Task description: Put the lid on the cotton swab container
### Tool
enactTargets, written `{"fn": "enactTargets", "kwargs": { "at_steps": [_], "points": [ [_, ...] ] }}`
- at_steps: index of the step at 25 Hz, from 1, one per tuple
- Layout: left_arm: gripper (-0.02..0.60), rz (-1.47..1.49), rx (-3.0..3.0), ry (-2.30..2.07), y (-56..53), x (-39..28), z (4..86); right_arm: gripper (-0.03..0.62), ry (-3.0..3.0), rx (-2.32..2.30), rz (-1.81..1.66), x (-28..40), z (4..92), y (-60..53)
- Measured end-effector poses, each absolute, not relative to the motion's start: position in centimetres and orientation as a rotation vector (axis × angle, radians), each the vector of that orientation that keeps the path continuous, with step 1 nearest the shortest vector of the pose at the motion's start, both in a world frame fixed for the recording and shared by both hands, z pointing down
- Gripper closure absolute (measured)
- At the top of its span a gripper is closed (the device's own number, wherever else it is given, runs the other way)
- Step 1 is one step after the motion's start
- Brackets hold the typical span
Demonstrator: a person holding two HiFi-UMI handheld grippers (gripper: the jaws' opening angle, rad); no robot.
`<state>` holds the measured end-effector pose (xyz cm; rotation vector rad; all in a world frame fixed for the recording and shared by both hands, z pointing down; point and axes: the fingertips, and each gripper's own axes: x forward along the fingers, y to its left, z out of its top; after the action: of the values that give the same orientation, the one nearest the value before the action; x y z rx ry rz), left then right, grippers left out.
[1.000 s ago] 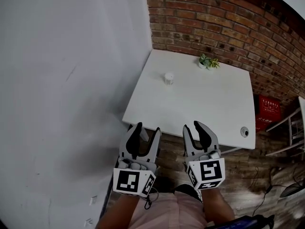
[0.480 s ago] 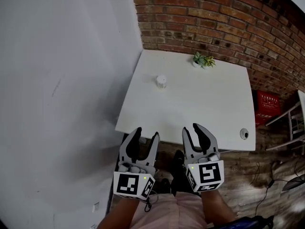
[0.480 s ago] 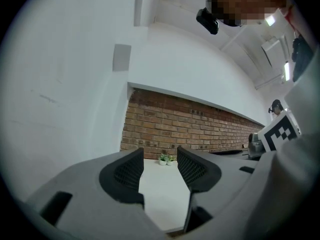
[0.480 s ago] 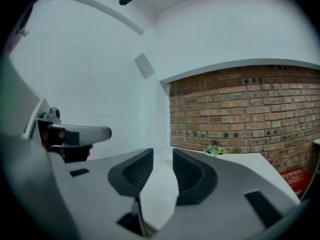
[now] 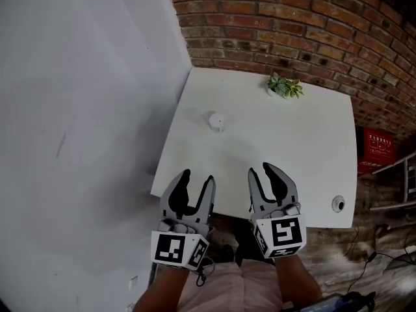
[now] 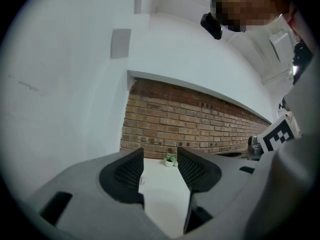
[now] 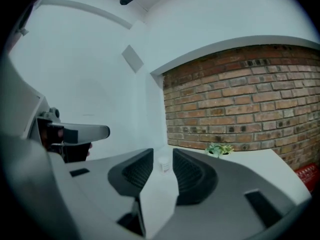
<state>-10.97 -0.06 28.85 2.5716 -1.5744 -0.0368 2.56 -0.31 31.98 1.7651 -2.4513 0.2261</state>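
Head view: we've got both grippers low in the frame, at the near edge of the white table [image 5: 286,148]. The left gripper [image 5: 197,177] has its jaws spread with nothing in them, and the right gripper [image 5: 261,169] is the same. The cotton swab container [image 5: 216,121] sits left of centre, well apart from both. A small potted plant [image 5: 284,86] is at the top by the brick wall [image 5: 292,25].

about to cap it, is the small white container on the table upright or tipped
Upright: the small white cylindrical container stands on its base on the white table.
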Motion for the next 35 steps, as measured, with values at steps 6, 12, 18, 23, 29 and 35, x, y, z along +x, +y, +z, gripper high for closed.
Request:
{"fn": "enactTargets", "kwargs": {
  "at_steps": [6, 12, 18, 23, 29, 35],
  "points": [
    [0.362, -0.036, 2.56, -1.628, -4.5, -8.8, 27.9, 0.467, -2.514, 1.699, 0.22, 4.1, 31.5, -6.3],
    [0.357, -0.087, 2.543, -1.696, -7.4, -8.6, 24.9, 0.465, -2.602, 1.652, 0.162, 4.1, 28.1, -10.2],
    [0.357, -0.085, 2.506, -1.719, -9.3, -9.5, 25.2, 0.465, -2.617, 1.608, 0.165, 3.1, 28.2, -12.1],
    [0.336, -0.076, 2.483, -1.667, -11.4, -10.2, 27.1, 0.464, -2.596, 1.603, 0.174, 2.5, 29.3, -13.8],
    [0.298, -0.062, 2.44, -1.569, -14.9, -11.2, 30.5, 0.464, -2.524, 1.621, 0.21, 1.6, 31.7, -16.5],
    [0.264, -0.032, 2.355, -1.487, -17.5, -12.1, 35.5, 0.468, -2.436, 1.624, 0.249, 1.1, 34.8, -18.5]
  ]
}}
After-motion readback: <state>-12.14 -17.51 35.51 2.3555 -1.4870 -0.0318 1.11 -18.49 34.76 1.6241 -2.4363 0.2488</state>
